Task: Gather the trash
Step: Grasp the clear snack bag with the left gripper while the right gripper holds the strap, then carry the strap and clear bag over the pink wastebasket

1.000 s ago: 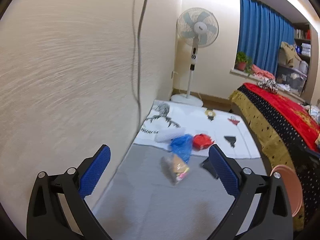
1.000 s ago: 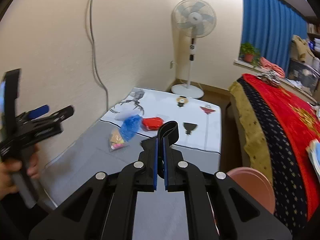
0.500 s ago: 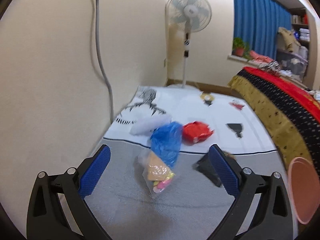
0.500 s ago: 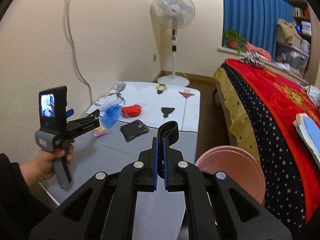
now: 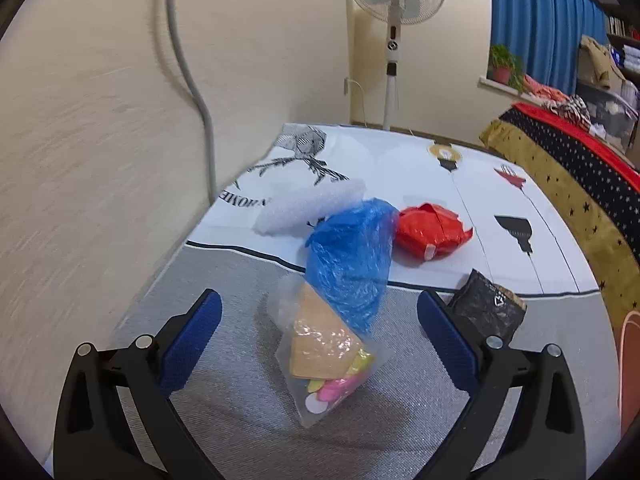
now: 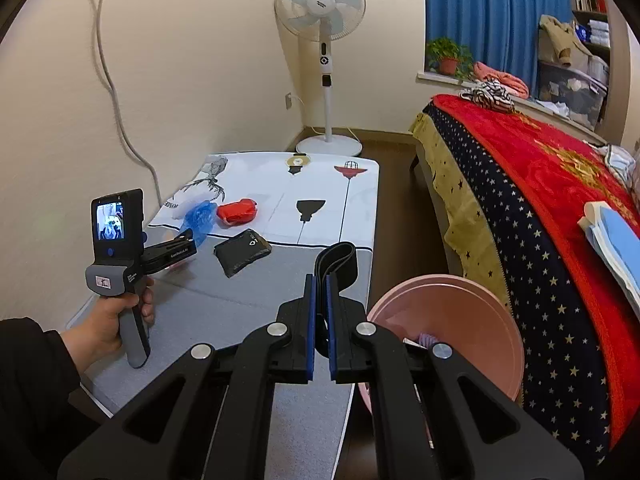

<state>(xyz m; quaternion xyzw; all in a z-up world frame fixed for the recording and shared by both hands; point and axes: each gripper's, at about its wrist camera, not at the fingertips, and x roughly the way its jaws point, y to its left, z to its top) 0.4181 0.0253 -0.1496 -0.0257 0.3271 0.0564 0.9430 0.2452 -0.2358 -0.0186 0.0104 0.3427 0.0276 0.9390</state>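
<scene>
Trash lies on a grey and white mat (image 5: 240, 408). My left gripper (image 5: 320, 312) is open just above a clear bag of cardboard and coloured paper (image 5: 324, 356), which lies between its fingers without touching them. Beyond the clear bag sit a blue plastic bag (image 5: 352, 256), a red wrapper (image 5: 430, 232), white bubble wrap (image 5: 308, 208) and a black packet (image 5: 486, 308). My right gripper (image 6: 321, 284) is shut on a black band (image 6: 334, 260), beside a pink basin (image 6: 452, 320). In the right wrist view the left gripper (image 6: 184, 240) is held in a hand (image 6: 108, 320) near the blue plastic bag (image 6: 198, 218).
The wall with a hanging grey cable (image 5: 192, 80) runs along the mat's left side. A standing fan (image 6: 326, 80) is at the far end. A bed with a red and starred cover (image 6: 540, 208) lines the right side. The pink basin's rim (image 5: 628, 360) shows at the right edge.
My left gripper came down and closer to the pile, so the clear bag now lies between its open fingers. The right wrist view swung right, bringing the pink basin in.
</scene>
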